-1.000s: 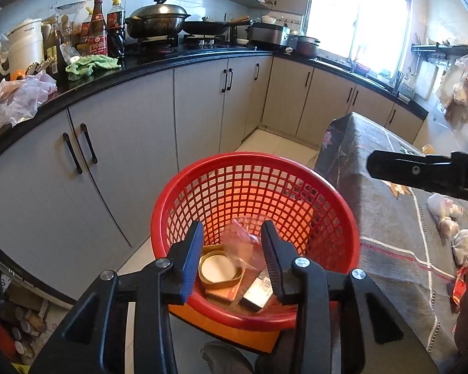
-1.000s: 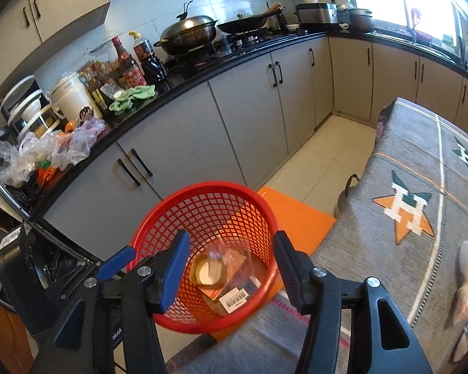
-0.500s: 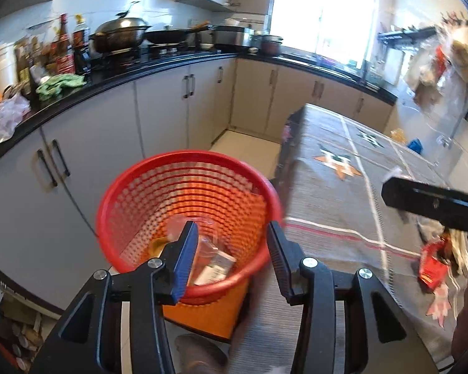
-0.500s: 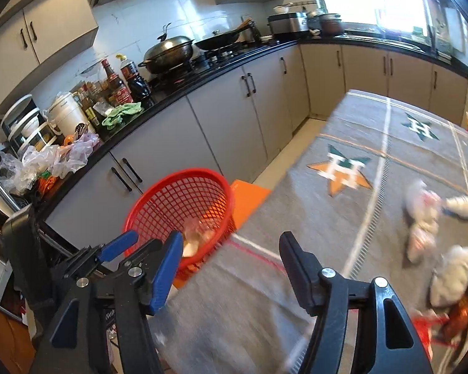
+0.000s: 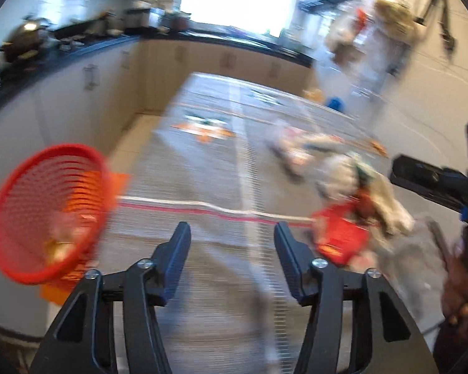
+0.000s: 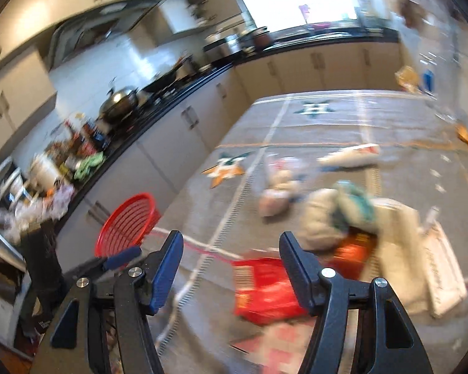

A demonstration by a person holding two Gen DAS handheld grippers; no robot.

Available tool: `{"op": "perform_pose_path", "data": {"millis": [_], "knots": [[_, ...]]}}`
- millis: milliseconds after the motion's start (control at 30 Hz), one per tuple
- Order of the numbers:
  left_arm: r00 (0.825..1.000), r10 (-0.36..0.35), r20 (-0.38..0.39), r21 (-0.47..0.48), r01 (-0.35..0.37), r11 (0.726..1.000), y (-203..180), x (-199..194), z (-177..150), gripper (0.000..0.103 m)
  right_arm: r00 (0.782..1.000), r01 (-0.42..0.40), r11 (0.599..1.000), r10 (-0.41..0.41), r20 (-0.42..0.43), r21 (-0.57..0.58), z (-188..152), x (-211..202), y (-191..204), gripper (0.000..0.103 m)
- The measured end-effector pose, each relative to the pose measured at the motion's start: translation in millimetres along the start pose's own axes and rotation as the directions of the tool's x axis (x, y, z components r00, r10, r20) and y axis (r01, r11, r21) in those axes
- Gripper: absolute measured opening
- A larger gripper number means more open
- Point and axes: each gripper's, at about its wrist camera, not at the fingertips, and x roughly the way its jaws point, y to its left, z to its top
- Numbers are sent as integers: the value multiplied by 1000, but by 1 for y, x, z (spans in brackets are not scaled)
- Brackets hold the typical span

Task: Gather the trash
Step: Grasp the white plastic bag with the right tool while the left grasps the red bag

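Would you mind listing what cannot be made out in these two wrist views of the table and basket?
- Left wrist view: what lies in the red basket; motion blur smears it.
- Right wrist view: the basket's inside; its wall and the left gripper hide it.
- Both views: print on the red wrapper; blurred.
- Both views: what the pale trash pile consists of; blurred, overlapping.
- Left wrist view: the right gripper; cut off by the edge.

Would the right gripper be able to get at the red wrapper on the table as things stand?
Probably yes: the right gripper is open and empty, and the red wrapper lies uncovered on the tablecloth just ahead, partly behind one finger.
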Motion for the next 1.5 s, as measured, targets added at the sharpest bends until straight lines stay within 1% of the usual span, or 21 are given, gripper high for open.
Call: {"op": "perform_pose_path", "data": {"millis": [100, 200, 233, 300, 400, 467, 533, 567, 633, 667, 800, 900, 1000, 1033, 1067, 1133, 1267, 1300, 1400, 1467, 1500], "knots": [[995, -87, -40, 50, 89, 995, -22, 21, 2, 57, 1000, 13, 999, -14, 18, 43, -2, -16, -22, 68], [991, -107, -76, 90, 114, 989, -41, 42, 3, 57, 999, 21, 997, -23, 29, 76, -6, -27, -41, 68], [986, -134, -98, 108, 145, 984, -47, 52, 5, 57, 999, 24, 996, -27, 34, 87, -8, -31, -48, 68], [984, -134, -119, 131, 149, 980, -58, 65, 9, 57, 999, 28, 994, -33, 43, 105, -10, -38, -59, 68], [971, -185, -150, 170, 210, 963, -70, 76, 15, 58, 997, 35, 990, -43, 58, 134, -14, -46, -76, 68], [966, -192, -172, 206, 226, 952, -84, 84, 17, 58, 996, 42, 987, -53, 69, 156, -15, -52, -90, 68], [969, -173, -179, 250, 215, 944, -98, 91, 17, 58, 995, 53, 981, -69, 78, 185, -16, -58, -104, 68], [970, -160, -180, 263, 204, 943, -103, 94, 16, 56, 994, 57, 978, -75, 82, 201, -16, -61, -112, 69], [969, -153, -195, 278, 204, 939, -111, 98, 13, 37, 992, 67, 972, -89, 88, 226, -16, -66, -125, 68], [968, -151, -203, 280, 205, 938, -113, 99, 12, 25, 991, 74, 969, -97, 89, 234, -15, -67, -131, 68], [974, -136, -180, 309, 187, 933, -124, 95, 4, 20, 986, 113, 963, -140, 91, 246, -16, -73, -147, 68], [979, -128, -159, 320, 174, 931, -130, 88, 0, 16, 977, 171, 955, -195, 81, 242, -17, -75, -156, 68], [979, -137, -152, 310, 178, 934, -132, 84, -2, 14, 982, 165, 960, -182, 53, 227, -21, -66, -157, 68], [978, -143, -155, 315, 186, 931, -134, 83, -3, 14, 984, 163, 964, -174, 33, 212, -22, -58, -154, 66], [978, -140, -154, 323, 184, 928, -135, 83, -4, 14, 985, 164, 966, -172, 20, 202, -22, -53, -153, 58], [979, -132, -156, 329, 177, 927, -137, 85, -4, 14, 986, 168, 969, -169, -11, 181, -22, -40, -149, 50], [976, -121, -182, 343, 178, 923, -139, 93, -2, 18, 978, 206, 966, -202, -45, 154, -21, -21, -151, 47], [976, -115, -183, 348, 174, 921, -140, 95, -3, 22, 977, 214, 966, -209, -53, 143, -21, -17, -152, 46], [975, -100, -197, 357, 167, 919, -143, 104, -2, 29, 973, 227, 967, -221, -67, 118, -22, -8, -151, 39], [973, -105, -204, 351, 173, 921, -144, 109, -1, 30, 972, 230, 969, -224, -71, 90, -21, -5, -148, 32], [974, -104, -203, 349, 171, 921, -145, 109, -1, 30, 971, 232, 969, -226, -77, 83, -20, -2, -147, 30]]}}
